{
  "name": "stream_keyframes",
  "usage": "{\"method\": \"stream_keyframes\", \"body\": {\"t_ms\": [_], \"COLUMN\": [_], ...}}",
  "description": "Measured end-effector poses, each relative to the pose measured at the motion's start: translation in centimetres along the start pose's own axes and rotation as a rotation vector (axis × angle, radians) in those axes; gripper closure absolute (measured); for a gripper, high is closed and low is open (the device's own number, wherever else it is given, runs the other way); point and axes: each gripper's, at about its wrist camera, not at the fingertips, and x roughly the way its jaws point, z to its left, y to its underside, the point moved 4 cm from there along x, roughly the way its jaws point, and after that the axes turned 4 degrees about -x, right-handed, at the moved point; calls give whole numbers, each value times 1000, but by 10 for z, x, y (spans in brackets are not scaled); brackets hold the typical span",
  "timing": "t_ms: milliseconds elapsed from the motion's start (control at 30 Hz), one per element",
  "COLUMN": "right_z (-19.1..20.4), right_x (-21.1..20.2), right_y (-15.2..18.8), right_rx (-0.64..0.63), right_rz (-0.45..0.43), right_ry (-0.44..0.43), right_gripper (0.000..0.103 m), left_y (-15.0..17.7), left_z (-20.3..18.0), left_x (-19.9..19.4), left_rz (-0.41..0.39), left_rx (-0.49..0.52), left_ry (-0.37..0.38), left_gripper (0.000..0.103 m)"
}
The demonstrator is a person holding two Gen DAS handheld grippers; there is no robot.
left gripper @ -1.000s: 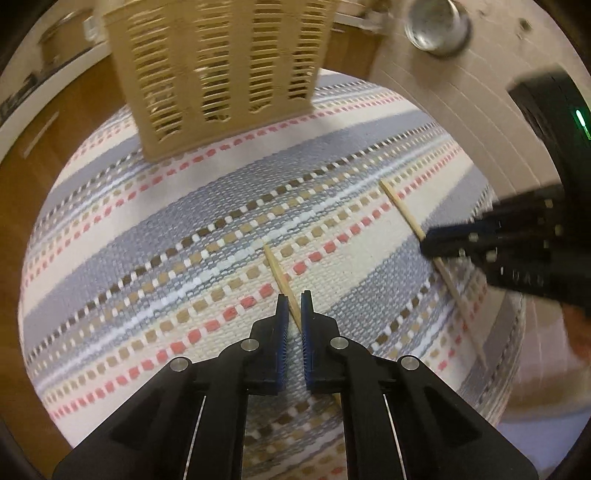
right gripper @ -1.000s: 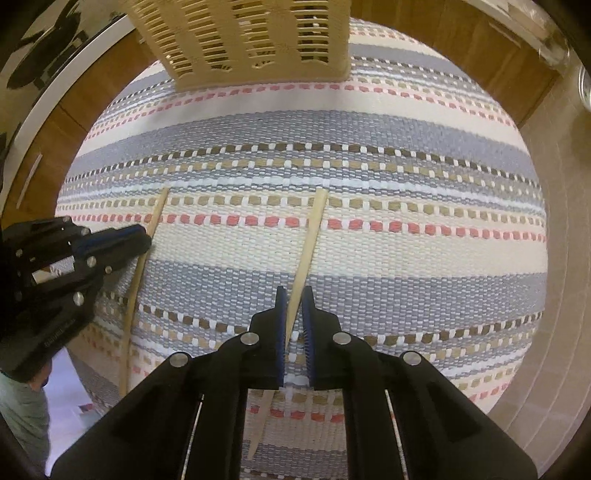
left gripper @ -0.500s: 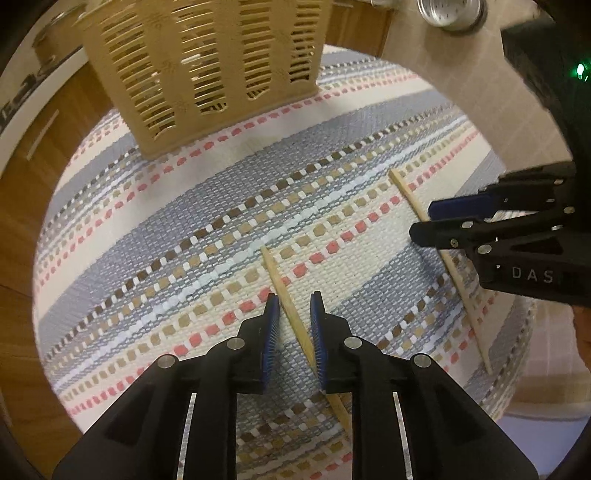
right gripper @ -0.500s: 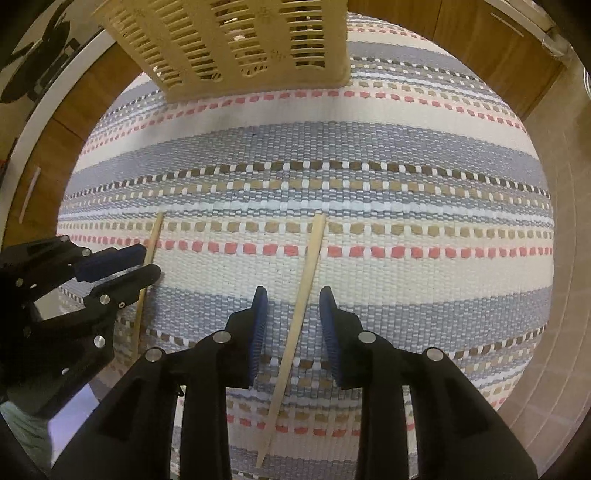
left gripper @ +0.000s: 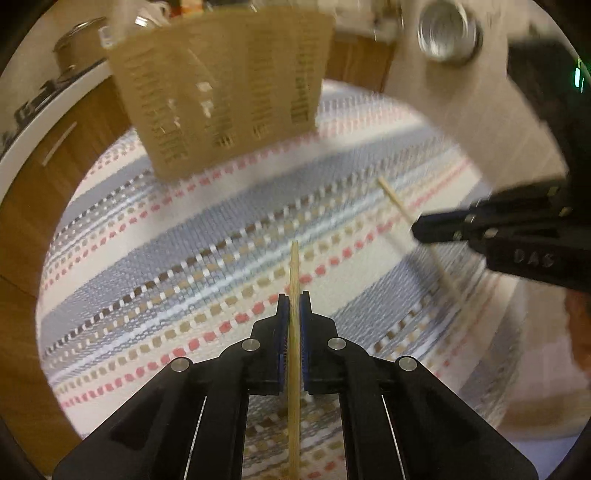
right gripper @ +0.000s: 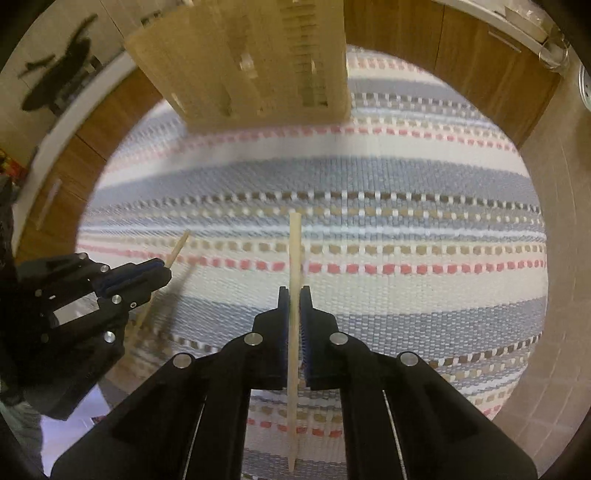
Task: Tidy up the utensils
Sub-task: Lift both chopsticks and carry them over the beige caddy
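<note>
Left wrist view: the left gripper (left gripper: 294, 314) has just closed its two black jaws with blue pads on a thin wooden chopstick (left gripper: 294, 280), which runs straight up between the pads, its far end poking out ahead and its near end trailing back between the fingers. Beneath lies a round woven placemat (left gripper: 177, 266) striped in grey, cream, red and tan. A tan slotted utensil basket (left gripper: 225, 96) stands on the far edge of the mat. At the right, the right gripper (left gripper: 419, 229) pinches a second, paler chopstick (left gripper: 397, 206) that slants across the mat; this part is blurred. A round metal drain (left gripper: 447, 33) sits in the tiled floor beyond. Right wrist view: the right gripper (right gripper: 294, 314) has likewise just closed, clamped on the pale chopstick (right gripper: 294, 251), which points straight ahead and appears clear of the mat. At the left edge the left gripper (right gripper: 162, 271) grips its chopstick (right gripper: 179, 247) at a slant. The basket (right gripper: 251, 59) stands at the top, on the mat's (right gripper: 406, 177) far edge, well apart from both chopsticks.
</note>
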Motion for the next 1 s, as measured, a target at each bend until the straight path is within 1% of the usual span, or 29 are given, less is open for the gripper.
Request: {"method": "stream_keyframes", "body": {"t_ms": [33,67,167,233,300,333,433,533,633,700,833,933,1000], "right_z": [1,2,7,12,18,19,24,34,39,42,47,49,48], "right_x": [-8,-14,-32,-50,-63,-70,-91,-110,-128,-138,-159,-169,-176], "right_y": [-2,-3,-8,-12,-17,-20,-31,-48,-64,-77,-99,-118,-129], "right_rx": [-2,-5,-21,-39,-52,-55,-55,-77,-94,-100,-106,-104,-91], "right_rz": [-28,-50,-122,-192,-249,-280,-361,-461,-549,-606,-697,-763,-805], "right_ry": [-18,-31,-40,-45,-47,-51,-78,-54,-42,-48,-41,-30,-37], "right_gripper": [99,99,99,99,99,99,99,99,99,99,99,99,99], "left_y": [-4,-6,-19,-28,-40,-46,-64,-85,-99,-111,-130,-144,-153], "left_z": [4,6,16,24,28,31,35,38,38,37,39,46,49], "left_x": [-10,-16,-39,-53,-76,-90,-116,-141,-157,-167,-187,-195,-197], "left_rz": [-44,-70,-177,-250,-368,-446,-577,-710,-790,-859,-967,-1025,-1064], "left_rx": [-33,-49,-106,-131,-151,-159,-164,-171,-177,-181,-199,-199,-200], "left_ry": [29,46,83,112,140,160,183,188,195,183,165,152,133], "left_gripper": [100,100,100,100,100,100,100,100,100,100,100,99,99]}}
